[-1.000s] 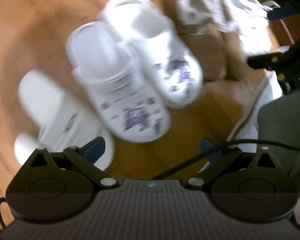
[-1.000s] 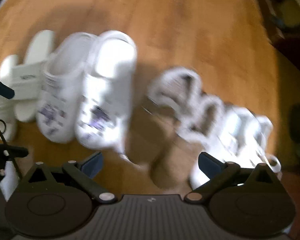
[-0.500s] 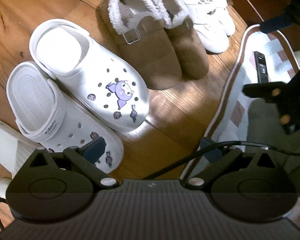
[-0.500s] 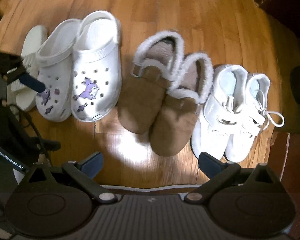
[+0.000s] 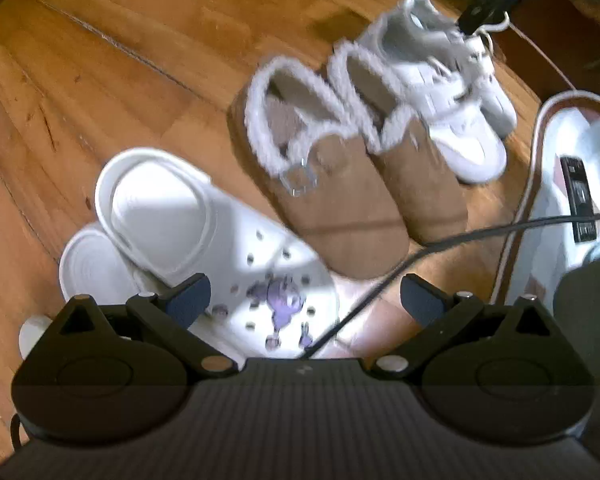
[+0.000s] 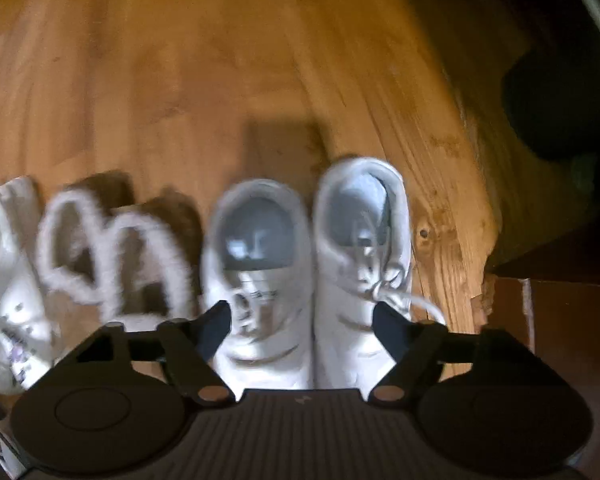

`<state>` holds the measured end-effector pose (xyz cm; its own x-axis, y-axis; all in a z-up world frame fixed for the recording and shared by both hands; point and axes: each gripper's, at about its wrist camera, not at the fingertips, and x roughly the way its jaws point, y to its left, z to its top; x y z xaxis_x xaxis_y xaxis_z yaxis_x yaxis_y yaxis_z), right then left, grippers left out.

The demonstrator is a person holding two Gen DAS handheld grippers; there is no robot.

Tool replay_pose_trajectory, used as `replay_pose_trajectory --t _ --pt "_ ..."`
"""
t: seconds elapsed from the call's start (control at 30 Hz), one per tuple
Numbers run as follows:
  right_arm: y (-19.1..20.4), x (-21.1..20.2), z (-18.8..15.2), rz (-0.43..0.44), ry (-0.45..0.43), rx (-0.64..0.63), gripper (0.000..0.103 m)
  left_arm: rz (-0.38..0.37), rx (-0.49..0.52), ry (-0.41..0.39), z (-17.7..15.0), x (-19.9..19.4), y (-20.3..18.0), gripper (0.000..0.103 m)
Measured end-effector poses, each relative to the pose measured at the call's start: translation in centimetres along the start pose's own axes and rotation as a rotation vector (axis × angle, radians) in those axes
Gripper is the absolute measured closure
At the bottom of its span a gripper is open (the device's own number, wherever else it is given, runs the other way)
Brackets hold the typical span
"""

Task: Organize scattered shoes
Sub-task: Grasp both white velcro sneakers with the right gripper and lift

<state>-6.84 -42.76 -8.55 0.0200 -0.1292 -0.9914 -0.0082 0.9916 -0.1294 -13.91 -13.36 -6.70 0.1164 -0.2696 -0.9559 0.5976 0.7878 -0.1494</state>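
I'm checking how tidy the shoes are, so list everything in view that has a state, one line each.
white sneakers: upright, side by side, touching, laces loose.
brown fleece-lined slippers: upright, paired side by side.
white clogs: upright, paired, one mostly hidden behind the other.
left claw: open, nothing between its fingers.
right claw: closing, above the sneakers, pads not pressing on them.
black cable: slack, crossing the floor.

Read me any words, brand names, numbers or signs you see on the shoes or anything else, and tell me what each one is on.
No text can be read here.
White sneakers: marks on the tongue, too blurred to read.
White clogs: only a purple cartoon charm and small charms, no letters.
Brown fleece-lined slippers: a metal buckle, no lettering visible.
Dark strip on the white mat: markings too small and blurred to read.
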Motion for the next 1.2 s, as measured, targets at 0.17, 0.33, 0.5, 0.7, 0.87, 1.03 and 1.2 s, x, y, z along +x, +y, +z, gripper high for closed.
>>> replay_pose_trajectory --t 0.17,0.33,0.5,0.7,0.87,1.03,1.2 --pt "-1.4 1.7 1.2 0.029 -0.013 -0.061 0.038 -0.074 0.029 -0.084 1.8 0.7 -0.4 0.000" --pt "-1.4 1.8 2.3 0.065 0.014 -0.144 0.029 -0.212 0.085 -0.153 3.3 1.4 -1.7 0.000" --pt "-1.4 2.8 2.7 0.052 0.021 -0.170 0.029 -0.230 0.086 -0.155 4.1 2.0 -3.0 0.000" --pt "-1.5 4.4 4.1 0.112 -0.003 -0.137 0.029 -0.191 0.088 -0.154 3.9 1.7 -3.8 0.000" --pt "-0.5 6.4 4.8 0.070 -0.048 -0.104 0.028 -0.169 0.069 -0.145 3.7 2.2 -3.4 0.000" --pt "1.0 7.8 5.3 0.048 -0.120 -0.070 0.051 -0.144 0.064 -0.174 3.9 2.3 -2.7 0.000" --pt "1.7 7.4 4.6 0.029 -0.183 -0.017 0.073 -0.115 0.072 -0.231 4.1 2.3 -2.0 0.000"
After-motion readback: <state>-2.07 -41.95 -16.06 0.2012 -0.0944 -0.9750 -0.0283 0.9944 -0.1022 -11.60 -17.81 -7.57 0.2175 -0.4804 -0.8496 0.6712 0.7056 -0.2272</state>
